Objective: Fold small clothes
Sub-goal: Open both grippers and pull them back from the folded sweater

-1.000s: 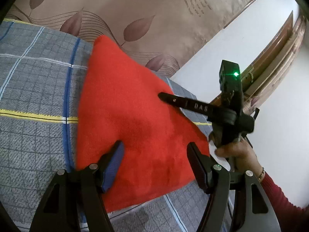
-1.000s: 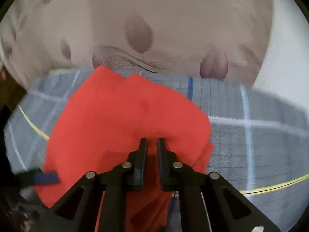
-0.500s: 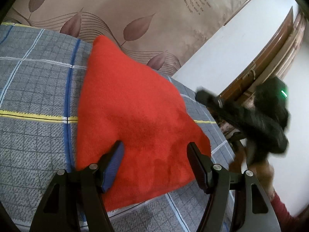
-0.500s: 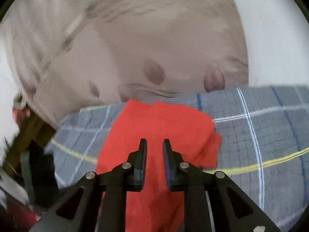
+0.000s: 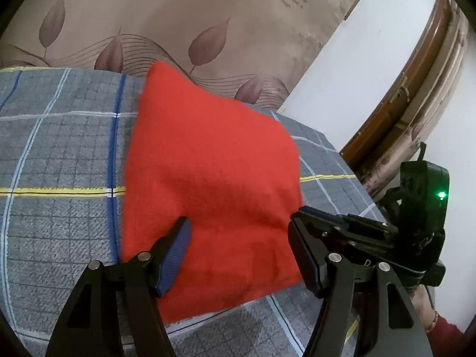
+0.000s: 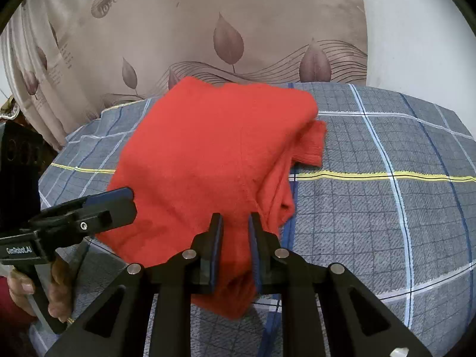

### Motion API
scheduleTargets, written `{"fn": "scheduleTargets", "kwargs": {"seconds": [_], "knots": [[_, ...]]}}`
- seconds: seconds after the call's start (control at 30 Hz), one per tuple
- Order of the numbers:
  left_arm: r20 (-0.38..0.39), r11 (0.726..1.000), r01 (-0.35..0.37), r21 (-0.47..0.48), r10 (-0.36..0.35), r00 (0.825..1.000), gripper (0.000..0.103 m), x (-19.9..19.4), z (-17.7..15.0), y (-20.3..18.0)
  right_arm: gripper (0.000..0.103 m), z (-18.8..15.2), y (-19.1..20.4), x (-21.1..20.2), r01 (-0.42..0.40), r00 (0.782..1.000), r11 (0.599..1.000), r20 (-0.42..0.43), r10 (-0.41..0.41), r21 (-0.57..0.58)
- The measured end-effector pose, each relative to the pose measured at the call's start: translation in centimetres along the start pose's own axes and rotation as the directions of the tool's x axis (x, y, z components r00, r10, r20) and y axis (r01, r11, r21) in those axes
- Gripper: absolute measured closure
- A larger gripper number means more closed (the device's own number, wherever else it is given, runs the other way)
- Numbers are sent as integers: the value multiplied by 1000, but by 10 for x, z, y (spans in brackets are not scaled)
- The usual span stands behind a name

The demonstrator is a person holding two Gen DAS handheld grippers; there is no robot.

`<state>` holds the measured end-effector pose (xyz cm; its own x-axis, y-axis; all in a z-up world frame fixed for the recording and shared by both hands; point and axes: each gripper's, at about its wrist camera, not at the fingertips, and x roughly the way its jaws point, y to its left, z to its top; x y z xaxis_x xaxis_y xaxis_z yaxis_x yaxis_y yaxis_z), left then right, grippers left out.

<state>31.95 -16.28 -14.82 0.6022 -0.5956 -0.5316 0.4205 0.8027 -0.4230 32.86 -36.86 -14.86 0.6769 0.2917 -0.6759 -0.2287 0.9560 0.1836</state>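
Observation:
A red knitted garment (image 5: 208, 178) lies folded on the grey plaid bedcover (image 5: 59, 163). A cuff (image 6: 312, 145) sticks out at its far right side. My left gripper (image 5: 238, 238) is open and wide over the garment's near edge, with nothing pinched between its blue pads. It also shows at the left in the right wrist view (image 6: 119, 202). My right gripper (image 6: 235, 238) hovers over the near right corner of the garment (image 6: 202, 148). Its jaws stand a narrow gap apart and are not pressing the cloth. Its fingertips (image 5: 309, 212) reach in beside my left gripper's right finger.
A beige leaf-patterned curtain (image 6: 238, 29) hangs behind the bed. A white wall (image 5: 357, 74) and a wooden door frame (image 5: 395, 104) stand to the right. The bedcover (image 6: 386, 208) drops off at the near and right edges. A hand (image 6: 56, 282) grips the left handle.
The right gripper let go of the garment and its jaws parted slightly. It pulled back off the cloth toward the near right corner. The left gripper stayed put, turning a little.

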Motion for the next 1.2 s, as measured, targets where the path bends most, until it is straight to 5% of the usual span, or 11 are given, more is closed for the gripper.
{"fn": "scheduleTargets", "kwargs": {"seconds": [0.37,0.47,0.63,1.2], "knots": [[0,993,-99,69,99,995,35,2,-2,-12,82,-2,1,4,-24,1000,1000,1,24,0],[1,991,-112,79,113,994,35,3,-2,-14,73,-3,5,4,-30,1000,999,-2,30,-24],[1,988,-123,88,124,992,35,2,-3,-15,43,-4,18,5,-42,999,995,-17,40,-85],[14,986,-133,96,132,991,31,1,-4,-15,41,-3,15,3,-63,998,995,-5,62,-72]]}}
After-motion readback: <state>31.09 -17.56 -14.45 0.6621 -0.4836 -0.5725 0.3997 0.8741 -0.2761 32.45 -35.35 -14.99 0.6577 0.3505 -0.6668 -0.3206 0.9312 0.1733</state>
